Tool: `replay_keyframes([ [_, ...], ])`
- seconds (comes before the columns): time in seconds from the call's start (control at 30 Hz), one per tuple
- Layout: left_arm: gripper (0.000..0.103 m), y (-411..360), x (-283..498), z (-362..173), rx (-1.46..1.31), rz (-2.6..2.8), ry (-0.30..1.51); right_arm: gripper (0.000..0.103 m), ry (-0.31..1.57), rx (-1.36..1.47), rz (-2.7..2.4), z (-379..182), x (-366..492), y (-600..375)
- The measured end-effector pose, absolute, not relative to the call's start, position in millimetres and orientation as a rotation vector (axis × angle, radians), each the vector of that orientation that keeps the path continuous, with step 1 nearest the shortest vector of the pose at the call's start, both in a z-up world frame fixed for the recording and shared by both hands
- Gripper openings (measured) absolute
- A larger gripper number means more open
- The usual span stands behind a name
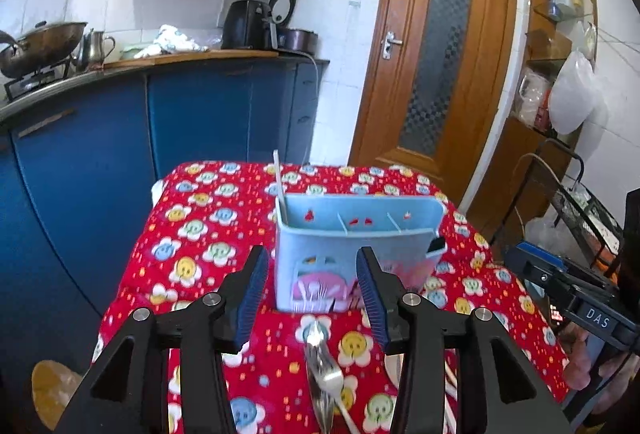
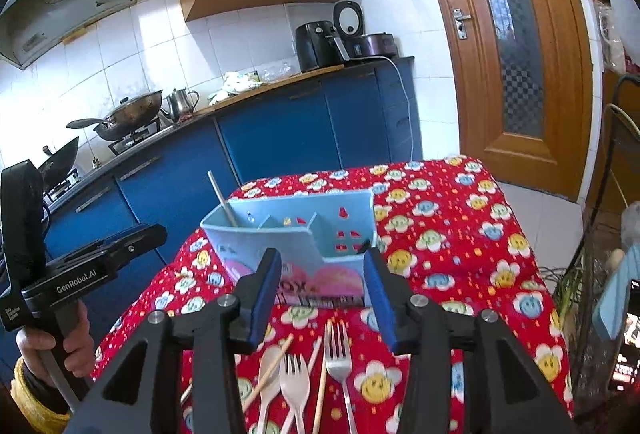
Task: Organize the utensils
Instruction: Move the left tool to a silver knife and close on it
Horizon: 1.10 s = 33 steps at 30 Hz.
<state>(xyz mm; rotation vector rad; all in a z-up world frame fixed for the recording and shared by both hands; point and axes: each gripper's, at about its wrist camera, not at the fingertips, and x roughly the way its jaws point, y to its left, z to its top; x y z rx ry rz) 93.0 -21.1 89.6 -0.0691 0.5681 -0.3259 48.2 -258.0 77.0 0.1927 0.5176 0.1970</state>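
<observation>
A light blue divided utensil holder (image 1: 352, 254) (image 2: 296, 234) stands on the table's red flower-print cloth (image 1: 200, 234). A thin metal handle (image 1: 279, 186) (image 2: 222, 198) leans in its left compartment. My left gripper (image 1: 312, 298) is open just in front of the holder, nothing between its blue pads. Below it a metal fork (image 1: 322, 374) lies on the cloth. My right gripper (image 2: 322, 294) is also open and empty, near the holder's front. Under it lie a metal fork (image 2: 340, 358), a white plastic fork (image 2: 294, 382), a white spoon (image 2: 268, 362) and wooden chopsticks (image 2: 322, 370).
Blue kitchen cabinets (image 1: 200, 114) with a wok (image 1: 44, 42), kettle and air fryer (image 1: 244, 26) stand behind the table. A wooden door (image 1: 436, 62) is at the back right. A black wire rack (image 1: 580, 210) stands at the table's right. A hand (image 2: 52, 346) grips the other tool's handle.
</observation>
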Motion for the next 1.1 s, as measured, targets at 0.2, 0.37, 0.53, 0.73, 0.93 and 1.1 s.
replay_keyframes([
  [0.2,0.047,-17,82,81,-0.066,-0.321,0.622,0.048,0.555,0.191,0.18,68,33,-260],
  [0.37,0.047,-15,76,70,-0.061,-0.307,0.672,0.048,0.588,0.199,0.169,58,24,-264],
  [0.53,0.047,-14,74,54,-0.057,-0.299,0.737,0.049,0.627,0.203,0.161,46,18,-267],
  [0.73,0.047,-15,75,36,-0.042,-0.286,0.808,0.05,0.661,0.217,0.159,34,15,-270],
  [0.93,0.047,-15,78,16,-0.033,-0.278,0.878,0.05,0.692,0.222,0.159,25,14,-270],
  [1.1,0.047,-19,81,3,-0.023,-0.288,0.932,0.05,0.711,0.223,0.16,19,16,-269],
])
